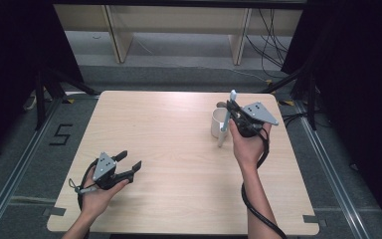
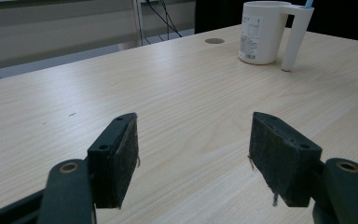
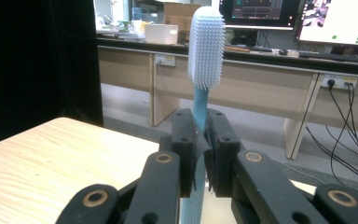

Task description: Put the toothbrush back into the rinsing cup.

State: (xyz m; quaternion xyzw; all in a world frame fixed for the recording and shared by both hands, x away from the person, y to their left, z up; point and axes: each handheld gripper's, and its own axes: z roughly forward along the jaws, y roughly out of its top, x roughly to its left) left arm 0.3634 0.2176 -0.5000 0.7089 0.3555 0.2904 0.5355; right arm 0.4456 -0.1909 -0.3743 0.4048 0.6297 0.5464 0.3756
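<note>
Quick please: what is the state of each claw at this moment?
Left claw: open, holding nothing, low over the table.
Right claw: closed on the toothbrush, held upright beside the white mug.

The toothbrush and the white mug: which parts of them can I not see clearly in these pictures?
- Toothbrush, right gripper view: its lower handle is hidden between the shut jaws of the right hand-held gripper and cut off by the bottom edge.
- Mug, left gripper view: the label print is too small to read; the top edge cuts off the rim.
- Mug, high view: the gripper and toothbrush partly cover it; its inside cannot be judged.
</note>
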